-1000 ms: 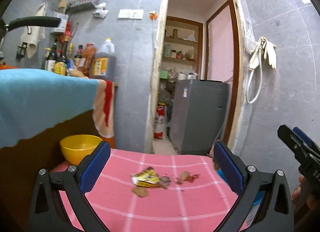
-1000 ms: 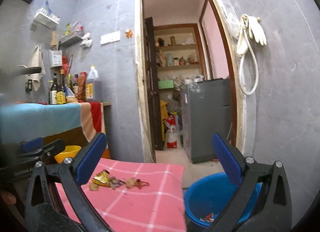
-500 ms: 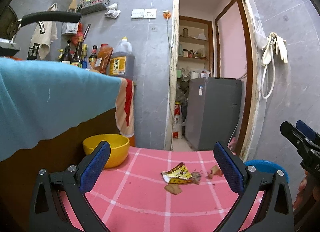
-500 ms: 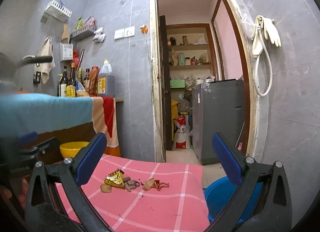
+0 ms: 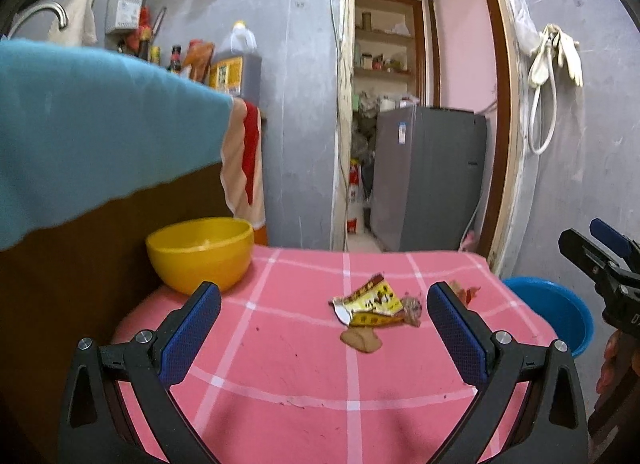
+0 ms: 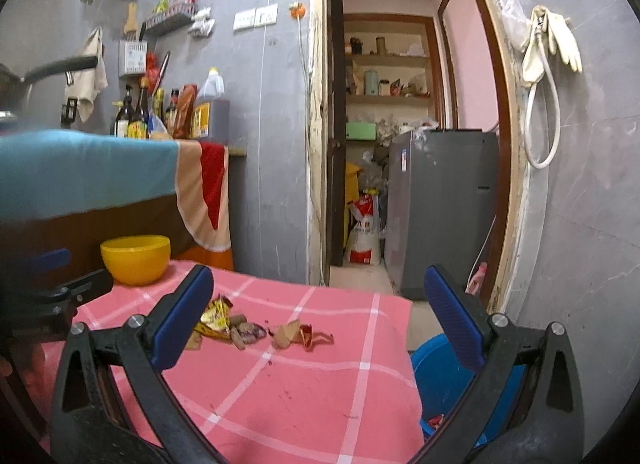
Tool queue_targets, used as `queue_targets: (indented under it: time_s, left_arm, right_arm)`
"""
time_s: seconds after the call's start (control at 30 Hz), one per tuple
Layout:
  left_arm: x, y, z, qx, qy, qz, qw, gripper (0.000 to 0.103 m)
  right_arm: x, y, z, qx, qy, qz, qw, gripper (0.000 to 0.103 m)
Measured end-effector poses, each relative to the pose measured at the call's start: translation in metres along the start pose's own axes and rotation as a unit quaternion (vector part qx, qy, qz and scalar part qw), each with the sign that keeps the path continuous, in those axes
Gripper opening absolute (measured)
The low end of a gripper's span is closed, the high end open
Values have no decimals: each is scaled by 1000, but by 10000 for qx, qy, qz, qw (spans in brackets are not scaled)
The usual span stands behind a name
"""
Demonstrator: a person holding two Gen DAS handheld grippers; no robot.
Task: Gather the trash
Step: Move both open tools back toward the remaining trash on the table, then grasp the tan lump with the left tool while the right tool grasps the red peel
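Left wrist view shows the left gripper [image 5: 324, 324] hovering low over the pink checked counter [image 5: 280, 364], its jaws spread wide and holding nothing. The trash sits toward the counter's far right part: a yellow wrapper [image 5: 372, 304] with a brown scrap [image 5: 360, 340] touching its near edge and darker bits [image 5: 412, 306] just beside it. A yellow bowl [image 5: 200, 252] stands at the far left corner, well apart from the litter. The blue bin [image 5: 556, 312] sits below the counter's right edge.

In the right wrist view the right gripper [image 6: 320, 316] also has its jaws released and empty, and the red and tan scraps [image 6: 300, 334] lie between its fingers' line of sight.

Judging from this, the step in hand is the approach to the first pick, with no piece lifted yet. The next move likely calls for lowering 1 pair of jaws around the wrapper, closing, then carrying it over the right edge to the bin.

The left view's right finger hides the red scraps. The bin's inside is mostly cut off by the right gripper's body; something red lies in it, too small to identify. The small dark bits are blurred.
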State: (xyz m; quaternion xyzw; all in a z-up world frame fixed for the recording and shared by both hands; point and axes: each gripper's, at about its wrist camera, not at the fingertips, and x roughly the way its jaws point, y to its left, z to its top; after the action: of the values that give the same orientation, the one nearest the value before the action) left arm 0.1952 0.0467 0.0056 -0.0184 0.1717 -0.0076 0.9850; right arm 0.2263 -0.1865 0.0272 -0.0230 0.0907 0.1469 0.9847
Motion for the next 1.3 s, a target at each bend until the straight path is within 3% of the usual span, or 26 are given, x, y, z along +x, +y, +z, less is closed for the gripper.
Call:
queue_targets:
  time_s: [0.33,0.6,0.73,0.93,1.07,1.3]
  left_arm:
    - [39,3,-3,-225,790,-139,9965,101]
    - [70,-4,-11,-148,1564,-298,9871,100]
    - [84,-5,-13,-108,1887,-499,9807,87]
    - [105,-6,-16,-216,2324,-757,9694,64]
    - [113,-7,-15,-247,2515,-870,9636,56]
    - [112,-10,-12,-102,2544,-876,9631,46]
  right_arm:
    - [37,-6,-13,-59,708,37,9975,102]
    - [83,-11,-23,-65,1763,173,9842,98]
    - [102,-10,-31,-90,2232,347,9741,83]
    - [121,-4,-38,-278,2695,500,9613,68]
    - [130,-4,-37,-290,2841,633,9563,63]
    - [147,7,-34,-527,2962,793,9504,54]
